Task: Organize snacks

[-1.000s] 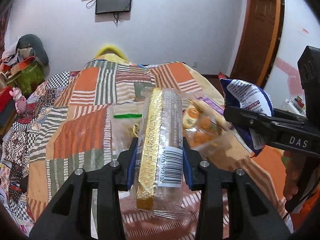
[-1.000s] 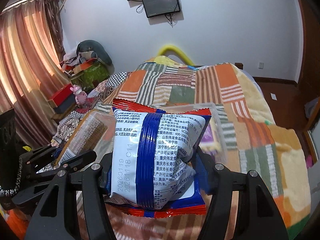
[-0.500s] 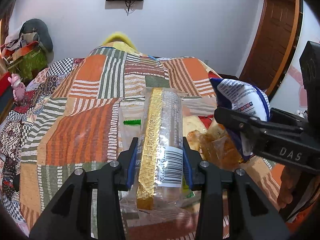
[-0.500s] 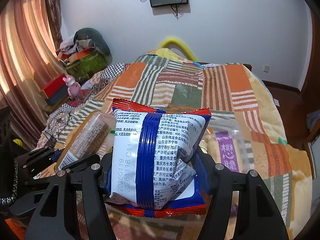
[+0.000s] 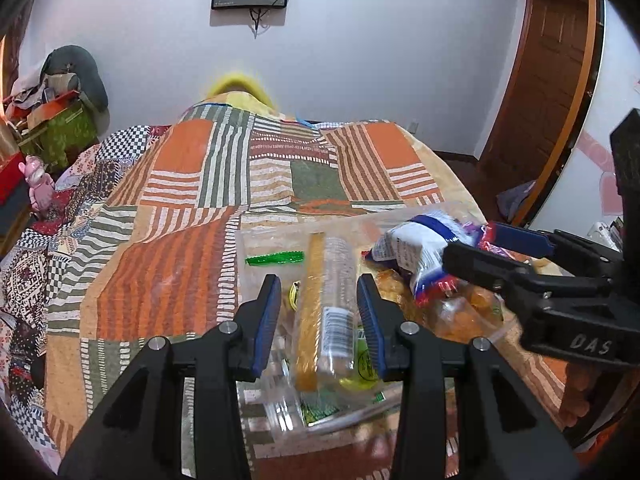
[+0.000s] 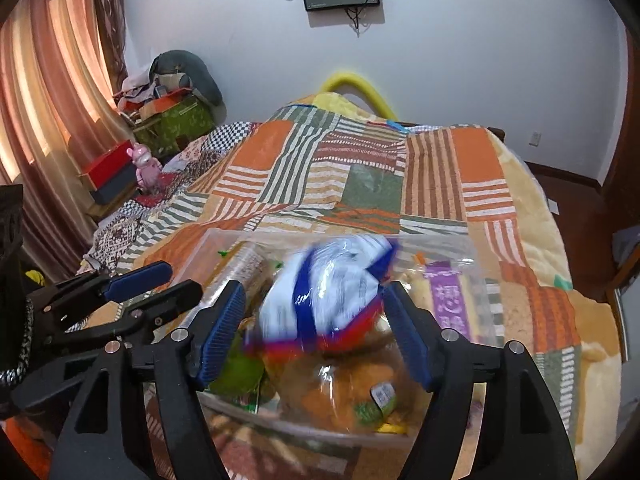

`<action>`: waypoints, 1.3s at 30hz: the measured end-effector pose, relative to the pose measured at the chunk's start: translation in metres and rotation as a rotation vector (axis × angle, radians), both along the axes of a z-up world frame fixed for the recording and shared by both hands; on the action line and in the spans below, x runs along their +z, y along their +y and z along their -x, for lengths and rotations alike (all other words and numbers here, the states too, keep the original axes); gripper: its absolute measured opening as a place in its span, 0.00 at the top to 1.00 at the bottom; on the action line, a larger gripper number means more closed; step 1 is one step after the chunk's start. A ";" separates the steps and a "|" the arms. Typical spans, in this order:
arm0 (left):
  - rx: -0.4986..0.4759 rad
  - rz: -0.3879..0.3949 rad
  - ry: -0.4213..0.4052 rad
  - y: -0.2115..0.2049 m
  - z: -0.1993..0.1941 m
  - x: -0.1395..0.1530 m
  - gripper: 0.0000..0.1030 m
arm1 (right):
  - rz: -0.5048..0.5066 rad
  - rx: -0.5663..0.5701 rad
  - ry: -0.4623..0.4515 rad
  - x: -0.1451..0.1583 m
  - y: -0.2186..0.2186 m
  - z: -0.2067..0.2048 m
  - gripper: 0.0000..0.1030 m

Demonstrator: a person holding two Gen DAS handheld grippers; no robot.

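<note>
A clear plastic box (image 5: 280, 236) (image 6: 304, 430) of snacks sits on the patchwork quilt. The gold-and-clear cracker pack (image 5: 328, 304) (image 6: 244, 264) lies inside it, below my left gripper (image 5: 317, 278) (image 6: 182, 278). That gripper is open, and a gap shows beside its left pad. The blue-and-white snack bag (image 6: 328, 288) (image 5: 408, 248) is blurred as it drops between the pads of my right gripper (image 6: 314, 286) (image 5: 468, 242). Its jaws are opening and neither pad touches the bag. Both grippers hang over the box, left beside right.
In the box lie orange snacks (image 6: 340, 384), green packets (image 6: 236, 368) and a purple-labelled pack (image 6: 448, 304). The quilt (image 6: 360, 184) stretches beyond the box. A cluttered pile (image 6: 172, 112) and a curtain are at the left. A wooden door (image 5: 552, 80) is at the right.
Both grippers moved forward over the box. The cracker pack left the left jaws and now lies in the box. The right jaws widened and the blue bag is falling out.
</note>
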State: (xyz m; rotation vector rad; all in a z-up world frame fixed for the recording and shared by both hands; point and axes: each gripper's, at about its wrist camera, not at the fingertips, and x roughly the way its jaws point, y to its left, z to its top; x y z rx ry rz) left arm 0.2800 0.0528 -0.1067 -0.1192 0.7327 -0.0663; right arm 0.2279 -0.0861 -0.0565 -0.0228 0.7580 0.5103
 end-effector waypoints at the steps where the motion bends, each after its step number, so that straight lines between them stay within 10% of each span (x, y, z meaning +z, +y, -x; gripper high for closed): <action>1: 0.003 0.001 -0.005 0.000 0.003 0.003 0.62 | -0.007 -0.001 -0.003 0.003 -0.003 0.002 0.33; 16: 0.009 -0.004 -0.187 -0.007 0.098 0.085 0.56 | -0.060 -0.027 -0.165 0.076 -0.043 0.090 0.33; 39: 0.037 -0.053 -0.495 -0.031 0.219 0.161 0.03 | -0.113 -0.102 -0.427 0.118 -0.055 0.172 0.00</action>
